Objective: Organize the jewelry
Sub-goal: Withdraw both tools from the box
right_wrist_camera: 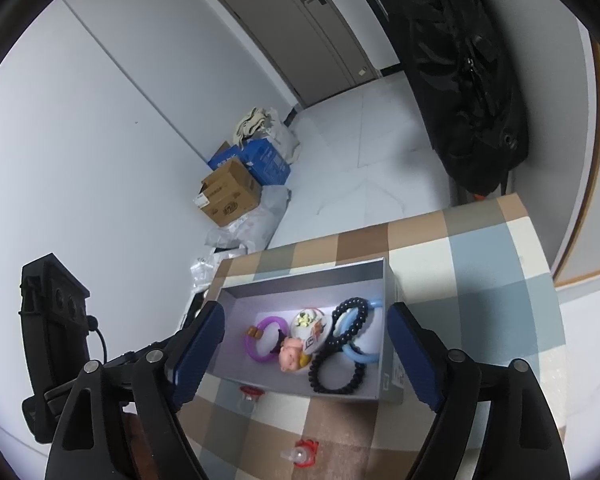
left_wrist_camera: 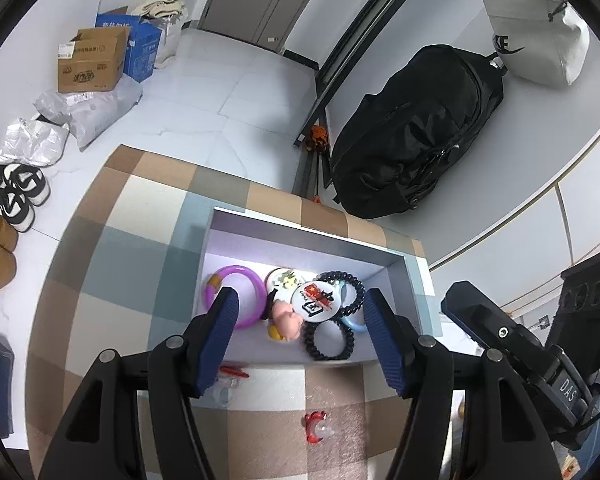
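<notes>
Jewelry box (left_wrist_camera: 300, 236) beyond left gripper (left_wrist_camera: 300, 320) (jaws apart, empty).

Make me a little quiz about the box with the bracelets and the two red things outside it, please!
1. True or false: the purple bangle lies inside the grey box.
2. How many red clips are on the checked tablecloth outside the box? A) none B) two C) five
3. Fill in: the left hand-held gripper and the right hand-held gripper are both ____, holding nothing.

Key:
1. True.
2. B: one red clip in front, another red clip near the box wall.
3. Open.
</notes>
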`<state>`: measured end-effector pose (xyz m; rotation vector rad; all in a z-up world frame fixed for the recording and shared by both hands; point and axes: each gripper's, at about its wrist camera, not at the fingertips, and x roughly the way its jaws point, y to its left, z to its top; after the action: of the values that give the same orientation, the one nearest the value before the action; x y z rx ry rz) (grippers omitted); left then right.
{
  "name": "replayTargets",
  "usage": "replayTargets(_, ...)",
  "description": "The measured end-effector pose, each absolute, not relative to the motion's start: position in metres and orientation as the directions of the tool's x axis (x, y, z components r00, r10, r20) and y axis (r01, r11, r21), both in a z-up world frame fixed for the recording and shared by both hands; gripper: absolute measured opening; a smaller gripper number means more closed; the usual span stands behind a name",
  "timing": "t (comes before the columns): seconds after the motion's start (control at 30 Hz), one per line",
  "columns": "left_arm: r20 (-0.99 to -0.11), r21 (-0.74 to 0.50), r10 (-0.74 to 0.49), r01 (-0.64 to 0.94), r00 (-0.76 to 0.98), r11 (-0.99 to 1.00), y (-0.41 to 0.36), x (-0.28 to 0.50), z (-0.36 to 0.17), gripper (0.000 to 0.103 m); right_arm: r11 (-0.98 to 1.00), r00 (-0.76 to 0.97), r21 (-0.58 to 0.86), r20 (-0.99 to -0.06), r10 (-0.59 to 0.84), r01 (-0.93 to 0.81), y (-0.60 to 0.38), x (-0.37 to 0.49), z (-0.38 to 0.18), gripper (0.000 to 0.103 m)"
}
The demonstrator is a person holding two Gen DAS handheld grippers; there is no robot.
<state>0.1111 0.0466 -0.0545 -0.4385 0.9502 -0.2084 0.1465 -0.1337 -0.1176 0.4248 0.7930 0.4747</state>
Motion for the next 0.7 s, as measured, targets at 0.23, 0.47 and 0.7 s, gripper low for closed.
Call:
replayTargets(0.23, -0.726, -0.423, -0.332, -0.01, 0.602, 0.906, 0.047, 0.093, -0.05, 0.073, 0.83, 0.616, 0.495, -0.578, 0.536, -0.258, -0.132, 0.131, -0.119, 0.091)
replayTargets(0.47, -0.715, -0.417, -0.365, 0.055, 0.597, 0.907, 0.038, 0.078, -0.05, 0.075, 0.84, 0.632, 0.491, -0.58, 0.514, -0.232, -0.141, 0.116, -0.118, 0.098)
replayTargets(0.7, -0.752, -0.409, -0.415, 0.132, 0.511, 0.903, 0.015, 0.066, -0.069, 0.075, 0.843, 0.623, 0.503, -0.602, 0.5, -0.191, -0.152, 0.106, -0.124, 0.102)
